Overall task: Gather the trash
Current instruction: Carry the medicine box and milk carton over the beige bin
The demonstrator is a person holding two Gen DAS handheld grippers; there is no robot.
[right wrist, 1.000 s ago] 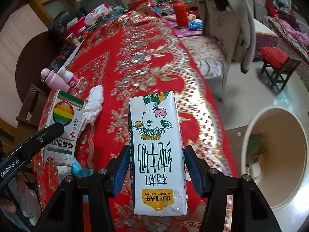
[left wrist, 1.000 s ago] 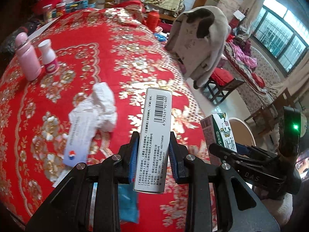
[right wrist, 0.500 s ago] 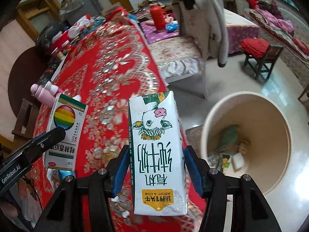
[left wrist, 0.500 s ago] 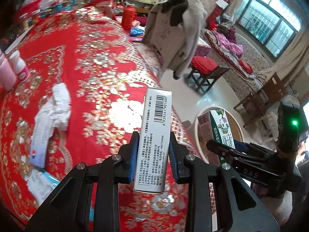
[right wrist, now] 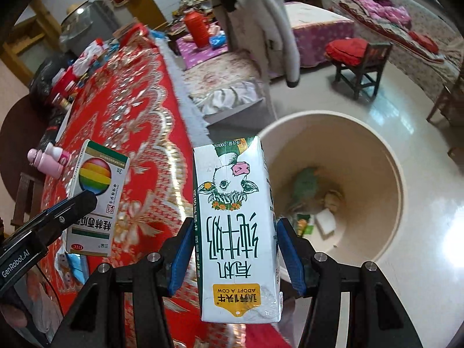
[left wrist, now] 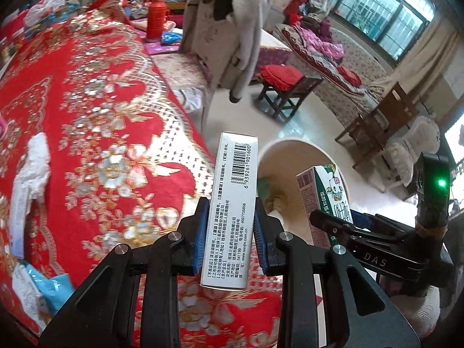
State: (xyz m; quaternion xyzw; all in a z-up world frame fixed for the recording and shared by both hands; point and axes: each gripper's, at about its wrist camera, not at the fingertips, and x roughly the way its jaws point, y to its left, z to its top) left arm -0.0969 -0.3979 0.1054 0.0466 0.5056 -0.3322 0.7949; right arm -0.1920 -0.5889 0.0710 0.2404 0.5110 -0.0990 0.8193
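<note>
Red tablecloth (left wrist: 87,116), medicine box (left wrist: 232,211) clamped in left tongs (left wrist: 230,232), milk carton (right wrist: 235,226) in right tongs (right wrist: 235,255)

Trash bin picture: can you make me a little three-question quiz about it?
1. True or false: the beige trash bin is empty.
2. Which gripper holds the milk carton? A) left B) right
3. Fill in: the left gripper grips a medicine ____.

Key: 1 false, trash lies at the bottom. 2 B, the right gripper. 3 box.
</note>
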